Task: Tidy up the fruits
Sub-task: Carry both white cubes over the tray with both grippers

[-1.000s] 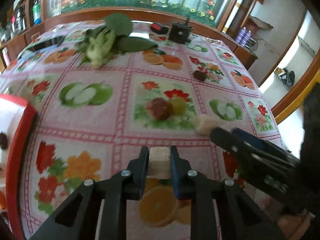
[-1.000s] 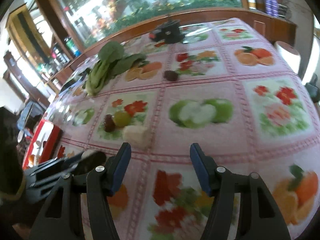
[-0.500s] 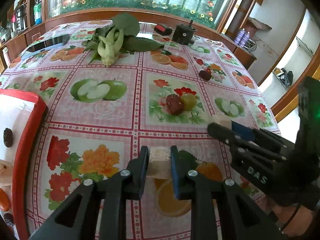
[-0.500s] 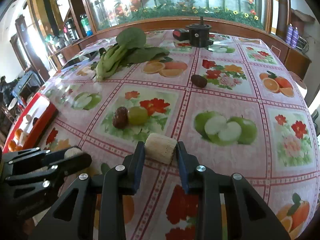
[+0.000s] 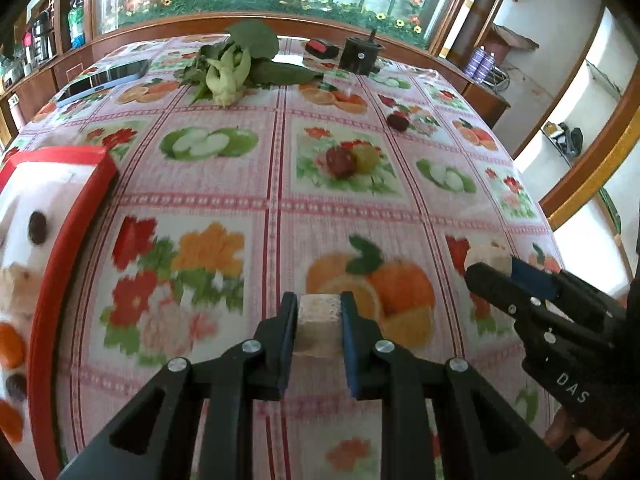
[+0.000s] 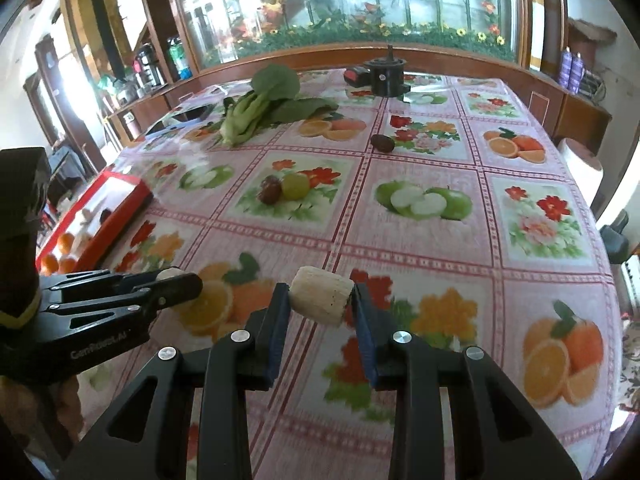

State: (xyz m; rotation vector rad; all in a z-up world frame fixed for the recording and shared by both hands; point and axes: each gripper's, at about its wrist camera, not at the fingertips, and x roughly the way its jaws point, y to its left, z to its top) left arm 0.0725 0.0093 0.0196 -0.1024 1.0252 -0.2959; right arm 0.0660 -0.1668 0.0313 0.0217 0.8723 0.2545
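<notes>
My left gripper (image 5: 319,320) is shut on a pale banana chunk (image 5: 319,330), held above the tablecloth. My right gripper (image 6: 322,300) is shut on a second pale banana chunk (image 6: 322,300); it also shows in the left wrist view (image 5: 486,254). A red-rimmed white tray (image 5: 86,208) with orange and dark fruit pieces lies at the left. On the cloth sit a dark red fruit (image 5: 341,159) touching a green grape (image 5: 366,157), and farther back a lone dark fruit (image 5: 398,121).
A bunch of leafy greens (image 5: 232,68) lies at the far side, with a phone (image 5: 104,80) to its left. A black cylinder (image 5: 362,56) and a red-black box (image 5: 322,49) stand at the back. The table edge drops off at right.
The right gripper closed on the banana chunk and lifted it toward me. Both grippers have drawn back toward the near edge, and the tray shows more at the left.
</notes>
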